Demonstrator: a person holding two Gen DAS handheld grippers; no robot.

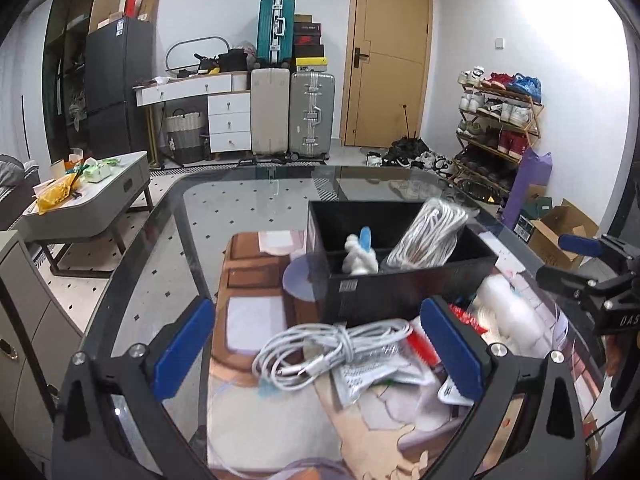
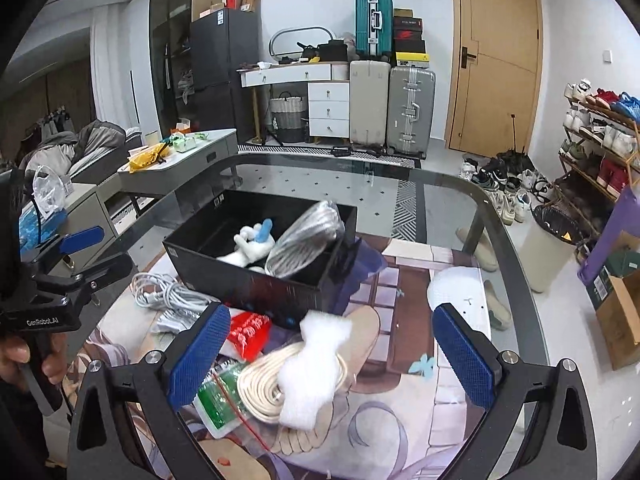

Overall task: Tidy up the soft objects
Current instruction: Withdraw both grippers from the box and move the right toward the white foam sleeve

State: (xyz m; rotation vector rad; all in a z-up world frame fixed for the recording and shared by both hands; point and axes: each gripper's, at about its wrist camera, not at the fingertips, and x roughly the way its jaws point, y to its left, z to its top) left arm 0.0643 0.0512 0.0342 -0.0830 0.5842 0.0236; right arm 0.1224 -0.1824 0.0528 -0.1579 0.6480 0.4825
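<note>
A black box (image 1: 404, 280) (image 2: 240, 276) stands on the glass table and holds a white and blue plush toy (image 1: 360, 254) (image 2: 254, 242) and a bagged white cable coil (image 1: 430, 232) (image 2: 306, 236). My left gripper (image 1: 320, 348) is open above a loose white cable bundle (image 1: 320, 354) (image 2: 164, 290) and flat packets (image 1: 380, 376). My right gripper (image 2: 332, 354) is open above a white foam piece (image 2: 316, 364) lying on a cream rope coil (image 2: 264, 388). A red packet (image 2: 248, 334) and a green packet (image 2: 218, 400) lie beside it.
A printed mat (image 2: 400, 308) covers the glass table (image 1: 248, 208). A white round pad (image 2: 460, 292) lies on the right. Around the table are a side table (image 1: 96, 196), suitcases (image 1: 292, 112), a shoe rack (image 1: 500, 120) and cardboard boxes (image 2: 620, 312).
</note>
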